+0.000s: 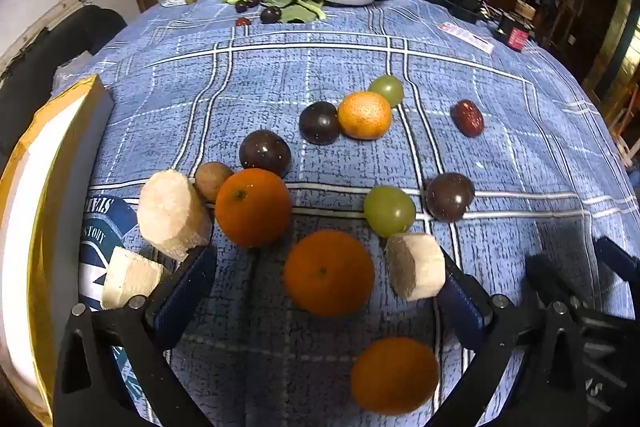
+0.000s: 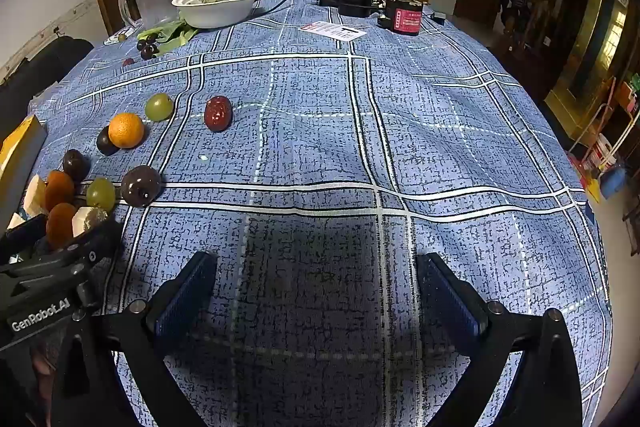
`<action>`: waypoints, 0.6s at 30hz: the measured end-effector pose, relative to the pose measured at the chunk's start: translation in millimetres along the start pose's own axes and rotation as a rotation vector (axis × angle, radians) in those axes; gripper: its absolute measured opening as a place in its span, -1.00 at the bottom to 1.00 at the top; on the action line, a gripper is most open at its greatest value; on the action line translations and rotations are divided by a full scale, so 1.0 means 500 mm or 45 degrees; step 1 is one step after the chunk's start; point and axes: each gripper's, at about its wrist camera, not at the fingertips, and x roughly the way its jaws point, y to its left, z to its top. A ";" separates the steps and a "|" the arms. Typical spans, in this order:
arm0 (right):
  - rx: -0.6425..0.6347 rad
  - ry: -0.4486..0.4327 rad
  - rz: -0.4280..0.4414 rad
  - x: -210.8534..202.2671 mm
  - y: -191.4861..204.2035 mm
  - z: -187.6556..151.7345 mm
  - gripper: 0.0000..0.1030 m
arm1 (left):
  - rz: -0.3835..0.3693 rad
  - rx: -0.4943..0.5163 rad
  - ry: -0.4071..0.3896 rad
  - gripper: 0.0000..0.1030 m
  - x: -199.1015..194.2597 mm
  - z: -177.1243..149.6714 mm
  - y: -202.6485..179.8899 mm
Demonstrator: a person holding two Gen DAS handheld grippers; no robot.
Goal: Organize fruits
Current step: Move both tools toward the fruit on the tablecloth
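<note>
Fruit lies scattered over the blue checked tablecloth [image 2: 320, 131], most of it ahead of and around the left gripper [image 1: 320, 291]. That gripper tilts steeply down toward the cloth with its jaws spread wide and nothing pressed between the blue pads. Between the spread fingers sits one orange [image 1: 329, 273], free of both pads; a second orange [image 1: 395, 375] lies nearer the camera, inside the gripper's frame. A pale cut chunk [image 1: 416, 265] rests against the tip of the finger seen on the right, and another pale chunk [image 1: 173, 213] stands just beyond the tip of the other finger, with a third chunk [image 1: 130, 277] outside that finger. Just ahead of the tips are a third orange [image 1: 253, 207], a brown round fruit [image 1: 212, 181] and a green grape [image 1: 389, 210]; farther ahead lie dark plums [image 1: 265, 151], a small mandarin [image 1: 364, 115] and a red date [image 1: 467, 117]. A gold-edged box [image 1: 48, 187] stands off to that gripper's left.

The right gripper [image 2: 316, 291] is angled down likewise, jaws fully apart over bare cloth, holding nothing. All the fruit lies to its left and ahead; the date is the nearest piece ahead of it. A white bowl [image 2: 218, 7] sits at the table's far end.
</note>
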 end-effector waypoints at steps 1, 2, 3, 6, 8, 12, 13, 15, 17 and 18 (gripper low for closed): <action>0.001 0.001 0.004 0.000 0.000 0.000 0.98 | -0.010 0.012 0.004 0.99 -0.003 -0.003 0.003; -0.002 0.005 0.008 0.000 -0.001 0.000 0.98 | -0.021 0.015 0.008 0.99 -0.008 -0.008 0.006; -0.004 0.016 0.010 0.000 0.000 0.000 0.98 | -0.043 0.005 0.008 0.99 -0.015 -0.014 0.011; 0.007 0.056 0.002 0.004 -0.005 0.009 0.98 | -0.121 -0.035 -0.012 1.00 -0.056 -0.041 0.022; 0.018 0.079 -0.013 0.001 -0.003 0.010 0.98 | -0.129 -0.046 -0.042 1.00 -0.091 -0.037 0.027; 0.021 0.078 -0.019 0.002 0.002 0.007 0.98 | -0.094 -0.038 -0.195 1.00 -0.146 -0.033 0.050; 0.031 0.083 -0.020 0.000 0.003 0.006 0.98 | -0.086 -0.033 -0.203 1.00 -0.157 -0.030 0.055; 0.057 0.077 -0.013 -0.009 0.002 0.000 0.98 | -0.090 -0.045 -0.209 1.00 -0.176 -0.029 0.069; 0.085 0.039 0.015 -0.033 0.006 -0.008 0.98 | -0.104 -0.059 -0.197 1.00 -0.192 -0.033 0.087; 0.083 0.016 0.018 -0.047 0.011 -0.012 0.98 | -0.104 -0.061 -0.216 1.00 -0.198 -0.040 0.094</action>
